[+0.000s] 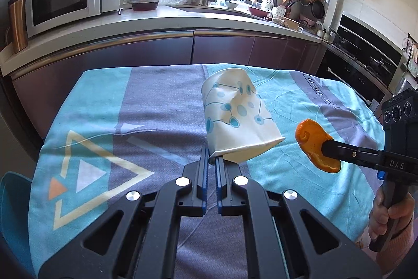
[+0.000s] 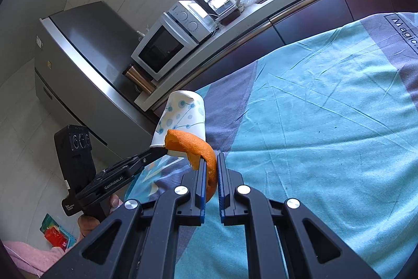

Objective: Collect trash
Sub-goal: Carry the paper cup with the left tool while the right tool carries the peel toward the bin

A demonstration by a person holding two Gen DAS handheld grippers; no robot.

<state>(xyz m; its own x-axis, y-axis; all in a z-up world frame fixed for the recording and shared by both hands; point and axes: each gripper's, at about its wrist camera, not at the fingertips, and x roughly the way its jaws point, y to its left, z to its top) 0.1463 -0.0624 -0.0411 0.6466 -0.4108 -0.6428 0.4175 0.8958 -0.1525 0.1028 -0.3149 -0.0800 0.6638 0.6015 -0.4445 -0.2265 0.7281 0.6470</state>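
- The left gripper [image 1: 212, 161] has its blue-padded fingers [image 1: 204, 169] pressed almost together, pinching the flattened rim of a crushed white paper cup with a blue dot-and-line print [image 1: 235, 114]. The cup is lifted and tilts away from the fingers, its closed bottom pointing up and away.
- The right gripper [image 2: 211, 169] has its fingers [image 2: 201, 174] also nearly closed, pinching a curled piece of orange peel [image 2: 198, 145]. The peel hangs in the air over the bench, just beside the cup.
- Step in hand, as I judge it: both pieces of trash are already picked up and are carried; the drop is not yet done.
- The next move calls for a bin or bag, but none shows in either view, so I cannot tell where it stands. Each hand must bring its piece above the opening before the fingers spread.
- Materials: the cup is thin paper, dented and creased, so it is light and can slip or tear at the rim. The peel is bumpy outside, pale inside, and bends a little.
- Below lies a soft cloth with turquoise and grey bands [image 1: 162, 106] over the bench, slightly wrinkled.
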